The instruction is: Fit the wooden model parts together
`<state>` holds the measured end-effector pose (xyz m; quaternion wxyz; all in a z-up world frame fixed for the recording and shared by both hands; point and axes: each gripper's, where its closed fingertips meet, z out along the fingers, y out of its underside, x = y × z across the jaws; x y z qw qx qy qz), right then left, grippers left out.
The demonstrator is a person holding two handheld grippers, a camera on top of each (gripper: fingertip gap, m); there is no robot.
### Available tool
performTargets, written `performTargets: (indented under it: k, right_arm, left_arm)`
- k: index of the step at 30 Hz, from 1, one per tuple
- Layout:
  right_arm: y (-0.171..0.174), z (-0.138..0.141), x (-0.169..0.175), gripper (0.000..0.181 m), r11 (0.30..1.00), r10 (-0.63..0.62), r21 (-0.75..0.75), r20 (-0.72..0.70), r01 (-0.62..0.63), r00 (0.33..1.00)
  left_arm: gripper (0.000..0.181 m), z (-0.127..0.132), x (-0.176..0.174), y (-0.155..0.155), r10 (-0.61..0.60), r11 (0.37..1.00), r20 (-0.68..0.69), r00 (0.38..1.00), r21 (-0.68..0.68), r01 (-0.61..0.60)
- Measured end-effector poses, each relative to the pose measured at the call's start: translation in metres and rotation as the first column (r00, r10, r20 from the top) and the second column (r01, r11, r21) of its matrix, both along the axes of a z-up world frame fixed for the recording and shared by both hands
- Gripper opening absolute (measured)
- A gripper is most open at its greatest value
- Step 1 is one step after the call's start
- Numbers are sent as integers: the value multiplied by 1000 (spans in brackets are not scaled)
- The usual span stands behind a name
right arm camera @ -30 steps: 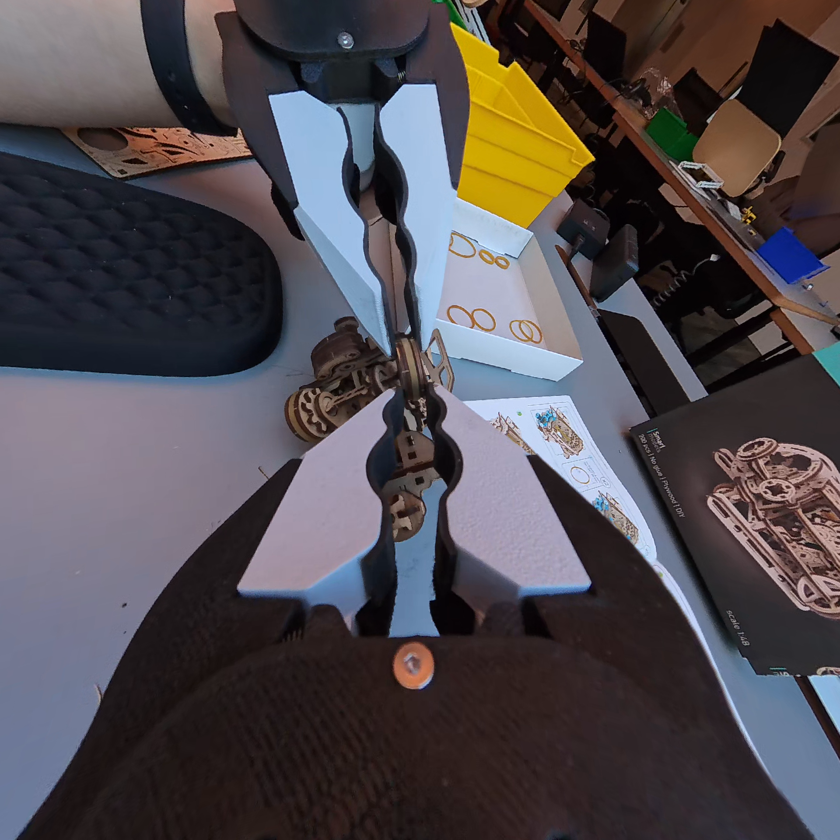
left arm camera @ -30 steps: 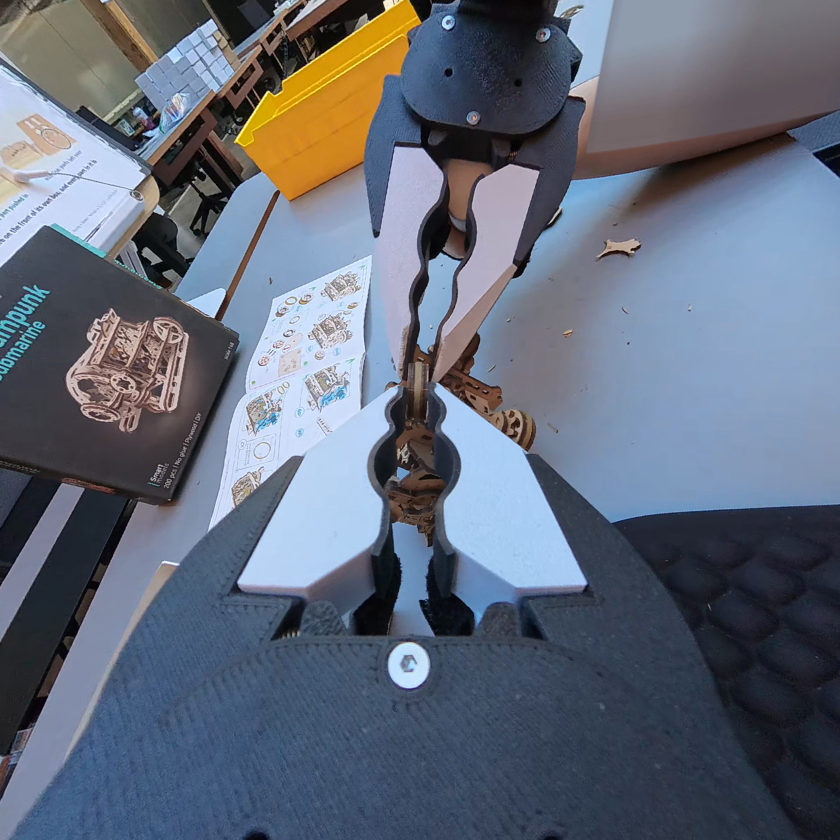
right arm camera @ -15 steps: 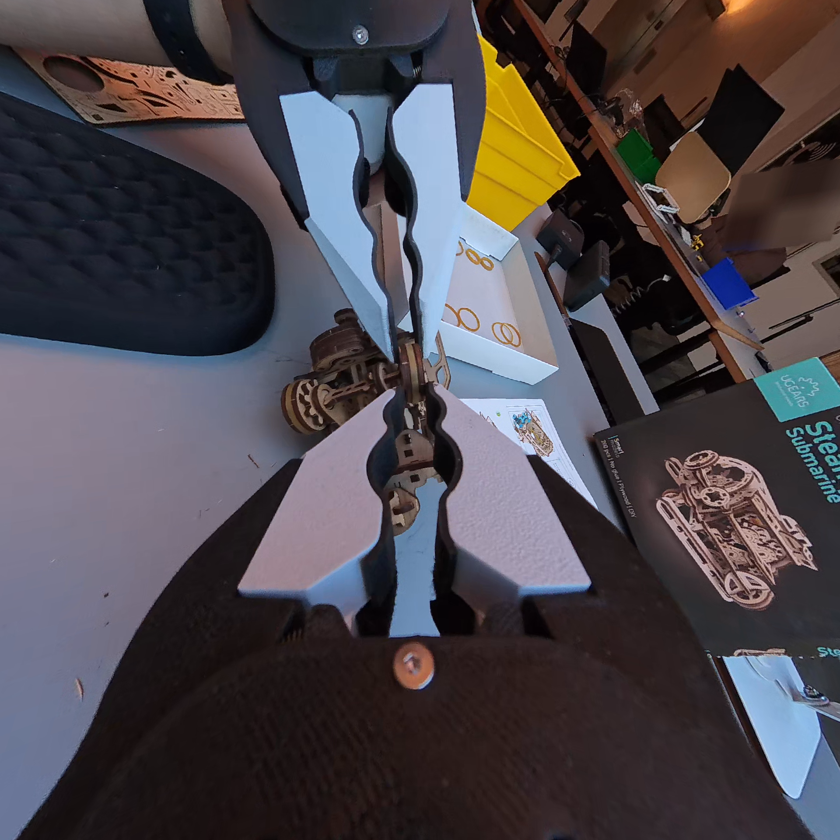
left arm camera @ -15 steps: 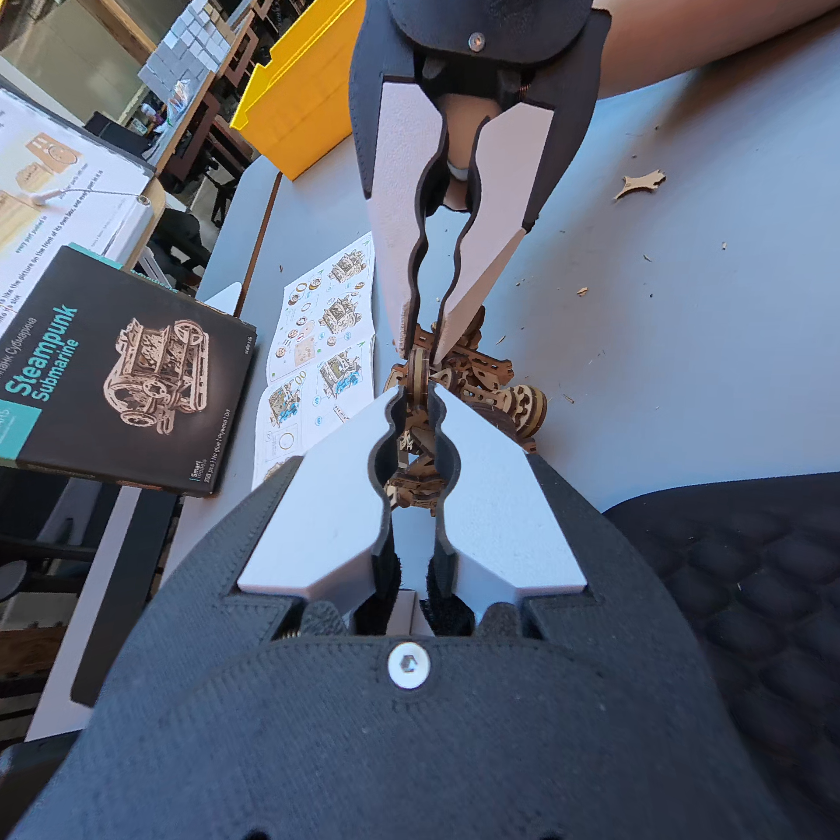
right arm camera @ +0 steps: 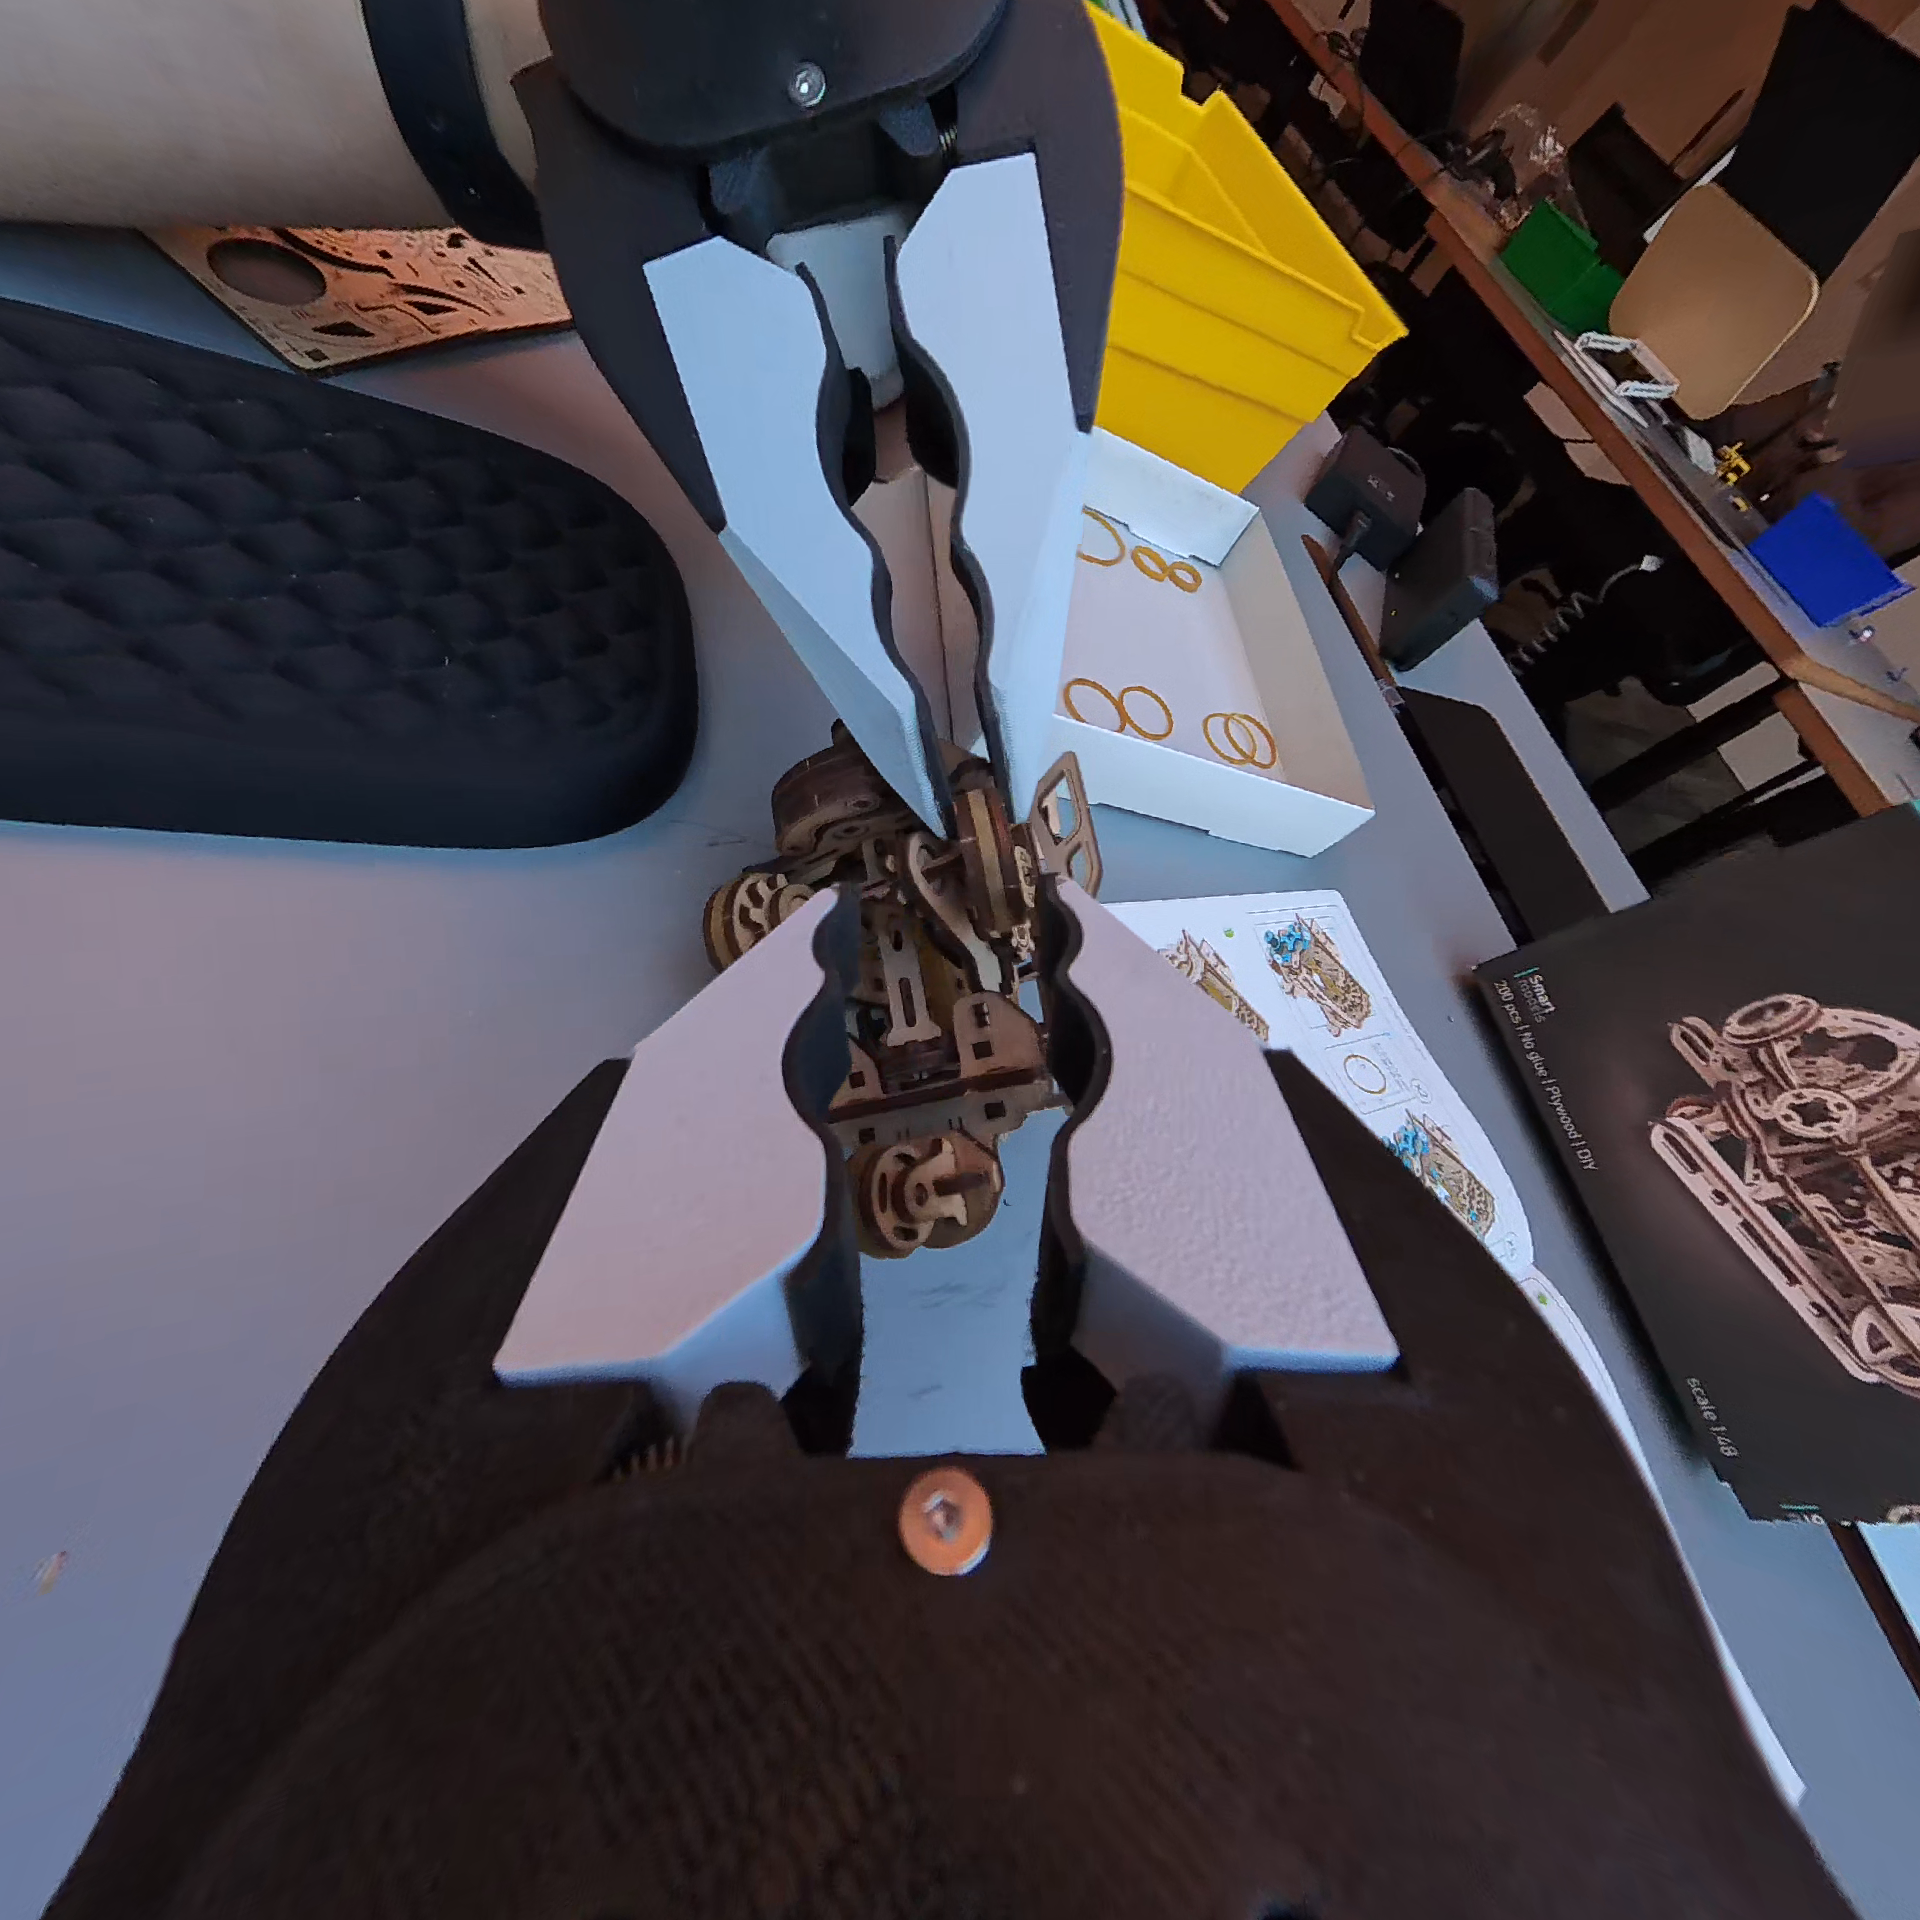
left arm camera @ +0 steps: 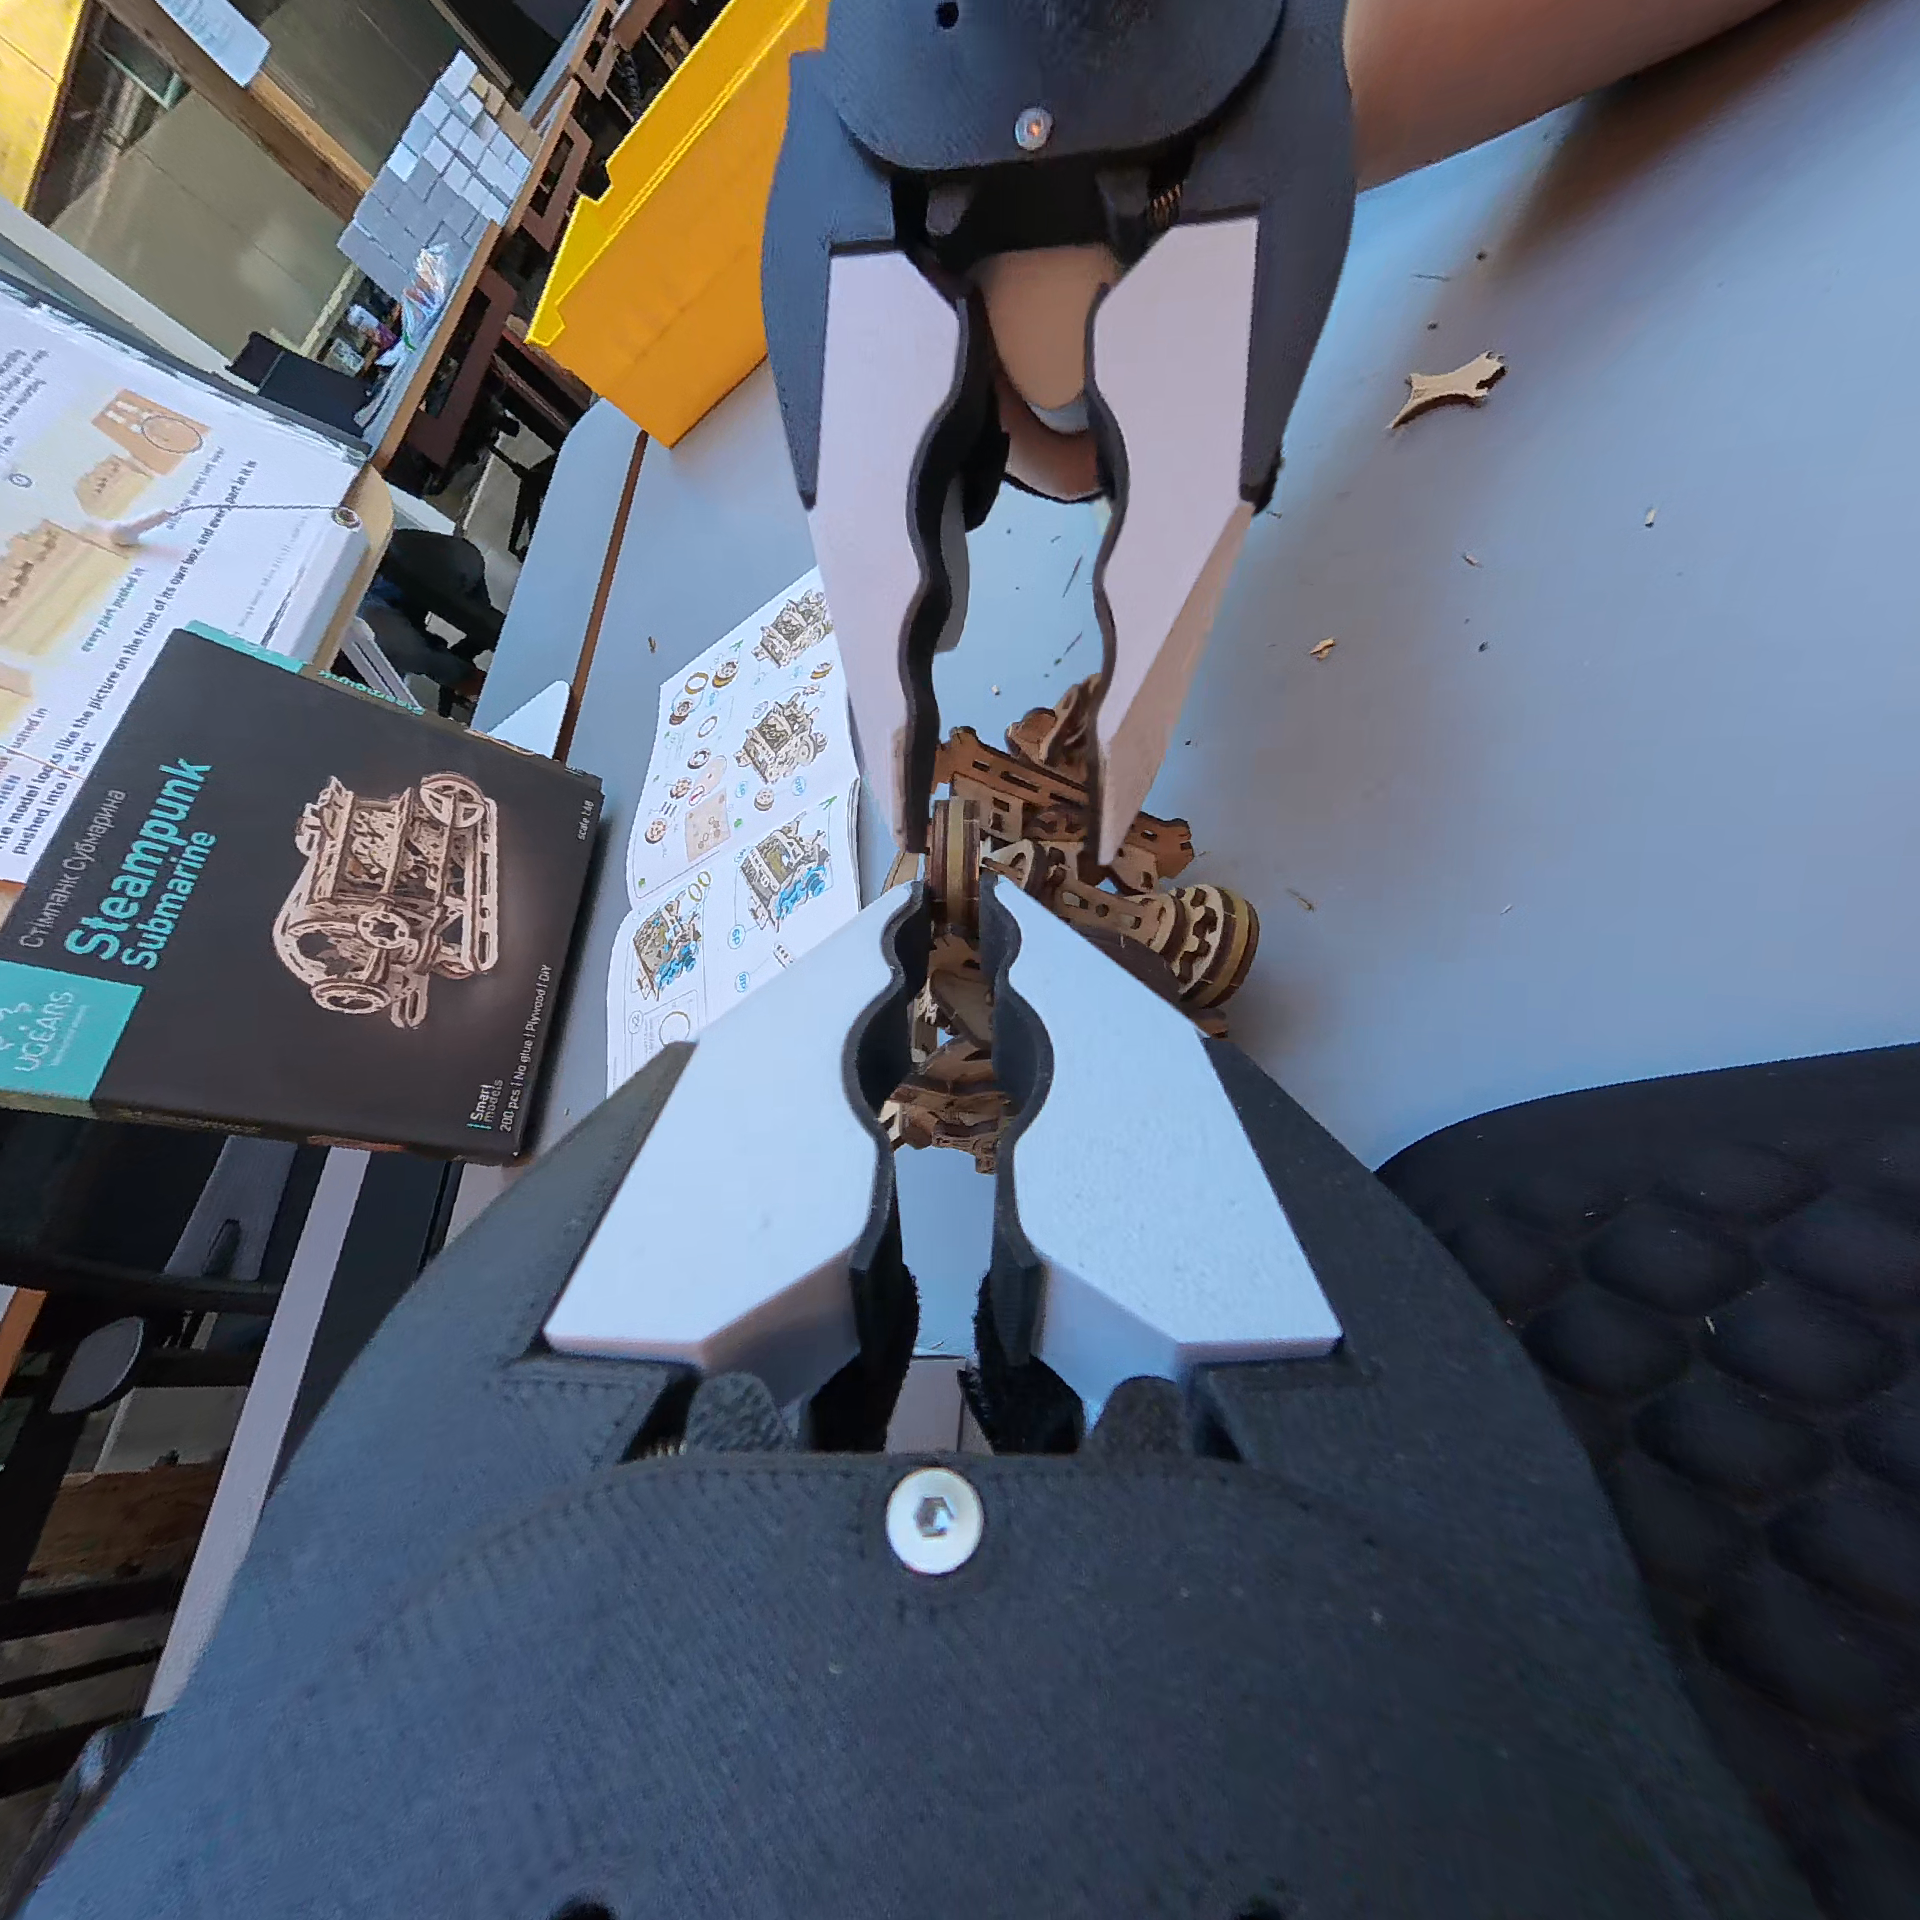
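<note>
yellow bins (right arm camera: 1226, 301), white tray (right arm camera: 1226, 800) of rubber rings, open instruction booklet (left arm camera: 748, 790), black quilted cushion (right arm camera: 291, 582)

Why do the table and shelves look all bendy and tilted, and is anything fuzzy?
Left wrist view: the wide lens bends the table edge and tilts the shelves; sunlight falls bright on the table, and the left gripper and wooden model look sharp. Right wrist view: the same bending; the yellow bins glow, the far room is dim, and the right gripper body at the bottom edge looks soft.
</note>
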<state>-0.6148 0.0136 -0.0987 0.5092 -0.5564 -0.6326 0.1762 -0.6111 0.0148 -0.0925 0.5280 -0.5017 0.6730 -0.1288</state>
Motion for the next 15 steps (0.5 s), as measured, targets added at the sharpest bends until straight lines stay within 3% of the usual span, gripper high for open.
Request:
performTargets:
  k: [8, 15]
  right_arm:
    - [2, 0, -6, 32, 999, -47, -9, -17, 46, 999]
    - [-4, 9, 0, 32, 994, 17, -109, -81, -25, 997]
  left_arm:
    - [7, 1, -3, 2, -8, 999, 43, 999, -34, 9]
    - [7, 2, -3, 0, -24, 999, 61, 998, -42, 27]
